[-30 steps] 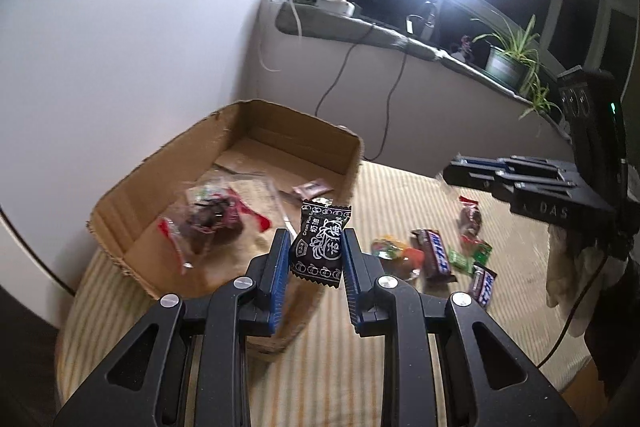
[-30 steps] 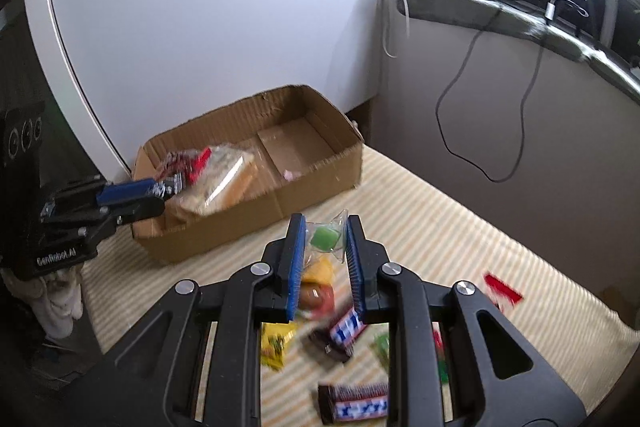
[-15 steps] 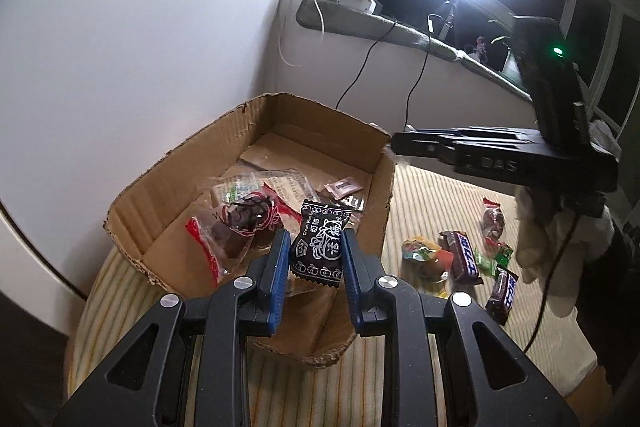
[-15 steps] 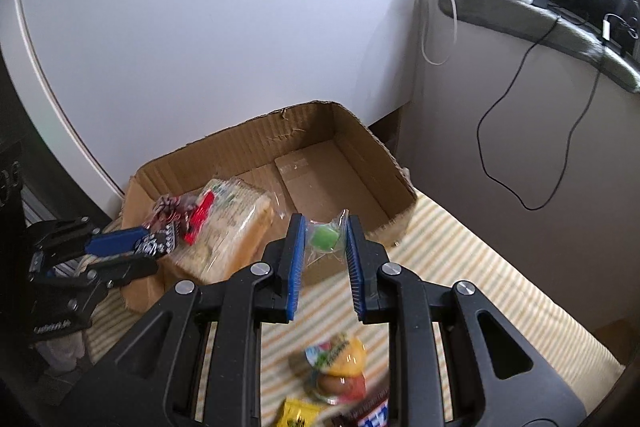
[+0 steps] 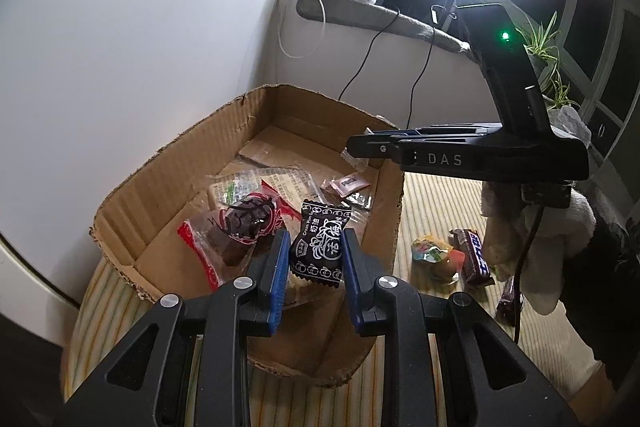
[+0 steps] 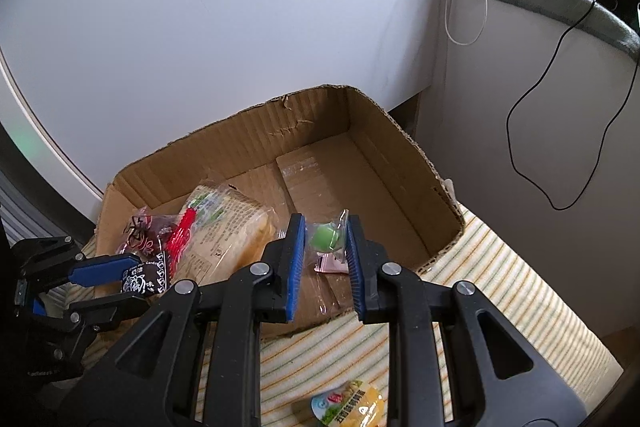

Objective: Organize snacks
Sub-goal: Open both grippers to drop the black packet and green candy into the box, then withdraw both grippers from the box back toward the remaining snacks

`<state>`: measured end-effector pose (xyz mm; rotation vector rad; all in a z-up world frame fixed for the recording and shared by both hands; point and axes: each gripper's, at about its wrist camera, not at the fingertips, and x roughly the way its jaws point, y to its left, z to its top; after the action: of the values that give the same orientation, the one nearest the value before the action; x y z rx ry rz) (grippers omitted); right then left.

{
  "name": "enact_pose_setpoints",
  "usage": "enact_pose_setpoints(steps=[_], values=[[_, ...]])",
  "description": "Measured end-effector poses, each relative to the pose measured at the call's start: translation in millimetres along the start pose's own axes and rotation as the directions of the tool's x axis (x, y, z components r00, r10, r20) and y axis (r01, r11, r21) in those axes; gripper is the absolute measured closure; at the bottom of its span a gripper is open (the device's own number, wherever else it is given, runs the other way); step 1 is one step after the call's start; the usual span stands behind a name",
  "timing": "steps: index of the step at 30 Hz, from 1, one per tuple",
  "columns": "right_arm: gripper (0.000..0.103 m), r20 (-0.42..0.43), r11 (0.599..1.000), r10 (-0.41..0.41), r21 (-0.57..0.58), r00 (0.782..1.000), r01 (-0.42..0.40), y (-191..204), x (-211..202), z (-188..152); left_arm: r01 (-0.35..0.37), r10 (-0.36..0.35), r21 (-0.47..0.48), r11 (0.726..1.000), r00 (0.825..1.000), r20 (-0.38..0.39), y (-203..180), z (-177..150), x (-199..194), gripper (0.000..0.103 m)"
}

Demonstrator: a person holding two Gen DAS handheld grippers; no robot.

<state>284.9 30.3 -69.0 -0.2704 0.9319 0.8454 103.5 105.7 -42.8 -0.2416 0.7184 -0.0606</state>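
so the left gripper point(image 5: 315, 259) is pinching a black candy packet point(image 5: 319, 249) right over the near edge of the cardboard box point(image 6: 320, 115), which already has a red-wrapped snack point(image 5: 236, 223) inside. right gripper point(image 6: 326, 247) is clamped on a green candy in clear wrap point(image 6: 326, 237), hanging over the box too

- The black candy point(image 5: 320, 247) says "Cream Plum Candy", with big white Chinese signs.
- The right gripper point(image 5: 354, 149) has "DAS" on its side.
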Motion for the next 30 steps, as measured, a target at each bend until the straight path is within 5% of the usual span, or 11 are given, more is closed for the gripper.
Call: enact_pose_setpoints(steps=[7,11,18,30], values=[[0.077,0.002,1.0,0.013,0.006,1.0,-0.013,-3,5,1,-0.005,0.005,0.01,1.0,1.0,0.003,-2,3,2,0.078],[0.043,0.027,1.0,-0.003,0.004,1.0,0.003,-3,1,2,-0.012,0.012,0.017,1.0,1.0,0.003,-3,2,4,0.075],[0.015,0.044,1.0,-0.014,0.008,0.999,0.014,-3,-8,5,-0.029,0.028,0.034,0.999,0.999,0.017,-9,1,-1,0.053],[0.011,0.063,0.998,-0.062,-0.003,0.996,0.062,1,-35,-4,-0.034,0.032,0.066,0.997,0.998,0.045,-24,-1,-20,0.052]])
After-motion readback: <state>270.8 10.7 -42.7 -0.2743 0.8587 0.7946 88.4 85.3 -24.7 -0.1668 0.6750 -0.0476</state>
